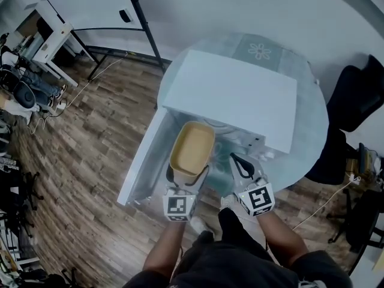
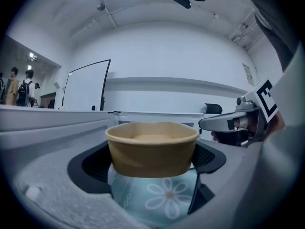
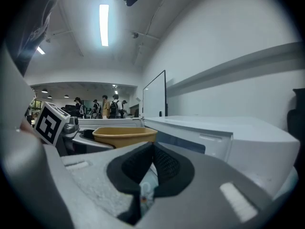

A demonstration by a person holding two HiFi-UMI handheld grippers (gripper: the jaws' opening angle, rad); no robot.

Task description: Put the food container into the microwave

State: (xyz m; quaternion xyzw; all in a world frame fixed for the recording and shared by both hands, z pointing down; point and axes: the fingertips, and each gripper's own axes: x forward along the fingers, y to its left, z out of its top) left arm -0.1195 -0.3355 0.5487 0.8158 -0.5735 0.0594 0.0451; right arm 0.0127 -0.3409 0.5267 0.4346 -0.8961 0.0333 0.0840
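Observation:
In the head view a tan, open-topped food container (image 1: 192, 147) hangs in front of the white microwave (image 1: 234, 95), over its door (image 1: 143, 161), which stands swung open to the left. My left gripper (image 1: 188, 173) is shut on the container's near end. The left gripper view shows the container (image 2: 151, 147) clamped between the two dark pads of the left gripper (image 2: 151, 162), level and upright. My right gripper (image 1: 235, 161) is just right of it, shut and empty. In the right gripper view the right gripper (image 3: 151, 149) has its pads pressed together, with the container (image 3: 125, 135) to its left.
The microwave sits on a round glass table (image 1: 312, 138) with a flower-print mat (image 2: 164, 199). A black chair (image 1: 360, 95) stands at the right, a whiteboard (image 1: 90, 5) on a stand at the back left, cluttered desks (image 1: 24, 83) at far left. People stand in the distance (image 3: 102, 106).

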